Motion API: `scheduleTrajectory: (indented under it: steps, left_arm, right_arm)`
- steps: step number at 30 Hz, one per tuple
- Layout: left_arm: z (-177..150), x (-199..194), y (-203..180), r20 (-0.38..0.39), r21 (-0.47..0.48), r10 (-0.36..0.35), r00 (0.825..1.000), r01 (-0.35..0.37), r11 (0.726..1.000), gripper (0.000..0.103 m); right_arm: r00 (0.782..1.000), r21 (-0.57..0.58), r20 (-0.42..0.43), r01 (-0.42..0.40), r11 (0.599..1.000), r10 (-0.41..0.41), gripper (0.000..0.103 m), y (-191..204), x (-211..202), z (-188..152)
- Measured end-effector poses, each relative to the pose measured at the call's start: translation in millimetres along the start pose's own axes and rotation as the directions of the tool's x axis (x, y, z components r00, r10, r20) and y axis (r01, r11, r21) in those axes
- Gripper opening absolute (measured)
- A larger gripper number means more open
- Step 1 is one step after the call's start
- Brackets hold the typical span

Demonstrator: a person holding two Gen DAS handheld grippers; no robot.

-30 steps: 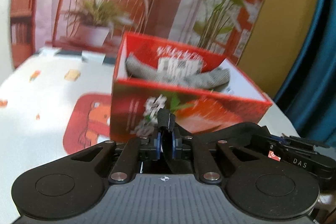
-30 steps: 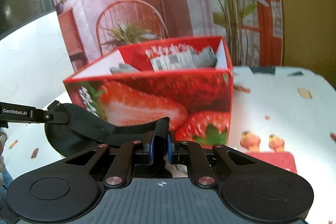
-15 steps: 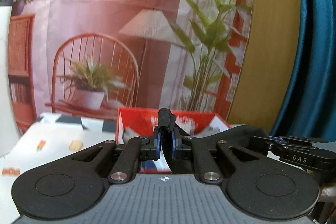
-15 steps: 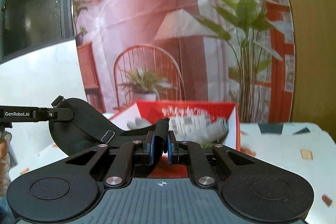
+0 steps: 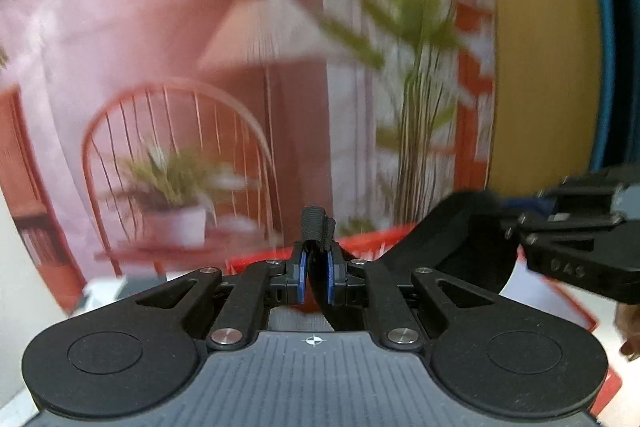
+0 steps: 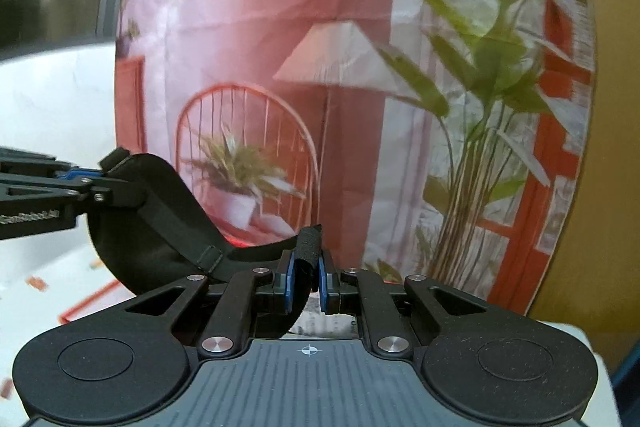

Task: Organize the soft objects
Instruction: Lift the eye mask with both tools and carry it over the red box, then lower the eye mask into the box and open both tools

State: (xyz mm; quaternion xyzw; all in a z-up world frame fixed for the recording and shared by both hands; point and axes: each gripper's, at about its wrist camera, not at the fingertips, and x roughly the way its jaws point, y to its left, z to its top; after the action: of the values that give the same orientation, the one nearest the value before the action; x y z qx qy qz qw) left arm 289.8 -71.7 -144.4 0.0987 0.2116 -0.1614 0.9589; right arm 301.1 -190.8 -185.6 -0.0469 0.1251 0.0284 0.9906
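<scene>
A black fabric eye mask with a strap [image 6: 156, 227] hangs stretched between my two grippers. My left gripper [image 5: 316, 259] is shut on one strap end, which sticks up between its blue pads. My right gripper [image 6: 307, 267] is shut on the other end. In the left wrist view the mask [image 5: 460, 231] runs right to the right gripper [image 5: 516, 227]. In the right wrist view the left gripper [image 6: 108, 187] comes in from the left edge. The red strawberry box [image 5: 376, 243] lies below both grippers, only its rim showing [image 6: 88, 303]. Its contents are mostly hidden.
A printed backdrop with a chair, lamp and plants [image 6: 320, 67] stands behind the table. A yellow wall [image 5: 540, 47] and blue curtain [image 5: 616, 27] are at the right. The white patterned tablecloth [image 6: 48, 267] shows at the left. Part of a hand [image 5: 630, 331] is at the right edge.
Both grippers have risen with the black mask held between them. The red box has sunk in both views from fully visible to only its rim.
</scene>
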Motion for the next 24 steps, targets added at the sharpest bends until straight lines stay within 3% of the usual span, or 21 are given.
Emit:
scheduleTrajectory:
  steps: [5,9,12,24]
  left_arm:
    - [-13,37,0,-0.121,-0.009,-0.001,0.993,0.0,1.0,0.011]
    - [-21,56,7,-0.204,-0.024,-0.019,0.979,0.015,1.0,0.011]
    - [-26,65,9,-0.249,-0.018,-0.017,0.968,0.013,1.0,0.011]
    - [-33,77,12,-0.315,-0.034,-0.038,0.948,0.029,0.999,0.013]
  right_arm:
    - [0.995,-0.018,-0.103,0.01,1.0,-0.012,0.011,2,33,-10]
    - [0.971,-0.041,-0.238,0.005,0.999,-0.015,0.011,7,56,-27]
    - [0.957,-0.033,-0.289,0.006,0.999,-0.016,0.011,7,65,-38]
    - [0.939,-0.002,-0.344,0.027,1.0,-0.026,0.013,4,74,-54]
